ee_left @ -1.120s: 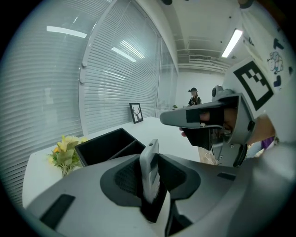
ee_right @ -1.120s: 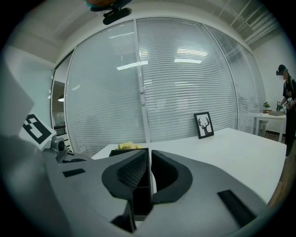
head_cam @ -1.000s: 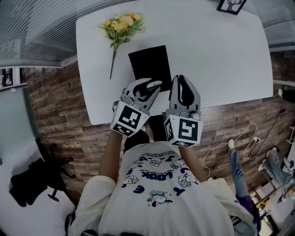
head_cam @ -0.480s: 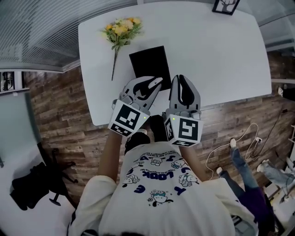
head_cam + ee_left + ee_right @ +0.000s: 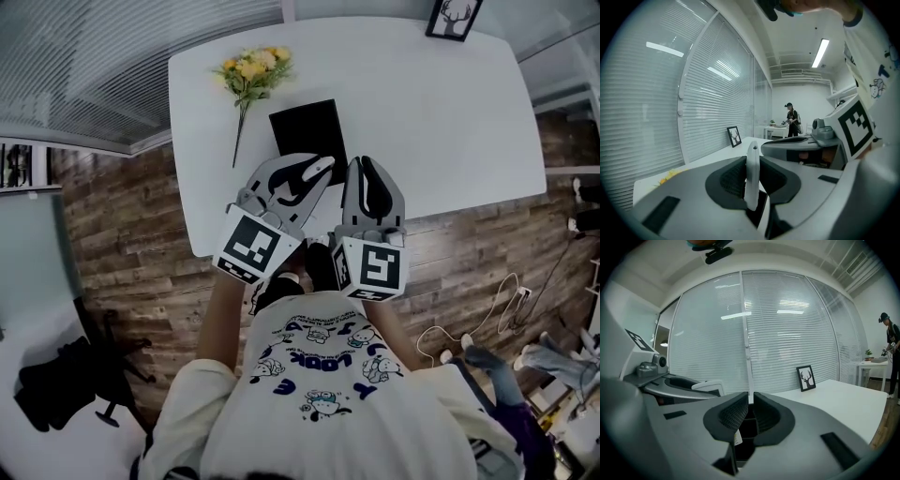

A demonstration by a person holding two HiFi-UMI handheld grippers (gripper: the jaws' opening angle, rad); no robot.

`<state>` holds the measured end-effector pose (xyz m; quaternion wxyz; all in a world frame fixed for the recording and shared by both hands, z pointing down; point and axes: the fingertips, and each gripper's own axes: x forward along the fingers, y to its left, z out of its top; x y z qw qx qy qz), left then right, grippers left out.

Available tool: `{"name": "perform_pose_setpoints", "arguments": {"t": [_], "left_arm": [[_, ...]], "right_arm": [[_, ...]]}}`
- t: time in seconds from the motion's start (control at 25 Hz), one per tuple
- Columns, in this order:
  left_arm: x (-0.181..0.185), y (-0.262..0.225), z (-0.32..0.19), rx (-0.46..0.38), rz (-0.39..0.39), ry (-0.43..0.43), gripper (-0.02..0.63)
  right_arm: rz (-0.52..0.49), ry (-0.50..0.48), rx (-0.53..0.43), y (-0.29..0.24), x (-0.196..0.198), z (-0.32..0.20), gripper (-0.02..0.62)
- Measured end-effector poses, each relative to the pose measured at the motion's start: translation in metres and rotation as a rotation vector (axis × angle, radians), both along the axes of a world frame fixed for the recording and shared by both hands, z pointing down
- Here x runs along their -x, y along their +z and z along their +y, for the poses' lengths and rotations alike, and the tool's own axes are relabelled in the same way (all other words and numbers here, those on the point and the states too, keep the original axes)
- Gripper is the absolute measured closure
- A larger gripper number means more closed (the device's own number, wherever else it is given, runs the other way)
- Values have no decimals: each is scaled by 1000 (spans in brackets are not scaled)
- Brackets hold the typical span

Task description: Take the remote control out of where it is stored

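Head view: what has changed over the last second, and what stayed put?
The left gripper has just been closing its jaws on the white remote control, now pinched between them, and has lifted slightly toward the camera. The right gripper stays shut and empty beside it. The black mat, flowers and framed picture lie unmoved on the table.
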<state>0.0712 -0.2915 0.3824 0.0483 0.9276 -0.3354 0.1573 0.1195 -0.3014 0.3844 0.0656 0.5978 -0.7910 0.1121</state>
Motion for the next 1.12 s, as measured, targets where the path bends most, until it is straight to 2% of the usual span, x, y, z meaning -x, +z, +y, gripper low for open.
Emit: {"name": "perform_pose_setpoints", "arguments": {"t": [0.16, 0.52, 0.88, 1.12], "left_arm": [[9, -11, 5, -7, 24, -33, 531], [52, -26, 24, -27, 51, -165, 531], [99, -16, 47, 0, 50, -288, 531], [118, -7, 60, 22, 67, -351, 531]], "right_arm": [[0, -13, -11, -5, 6, 5, 545], [-3, -78, -23, -11, 36, 21, 545], [-5, -158, -24, -12, 78, 37, 545], [6, -202, -18, -9, 98, 46, 545]]}}
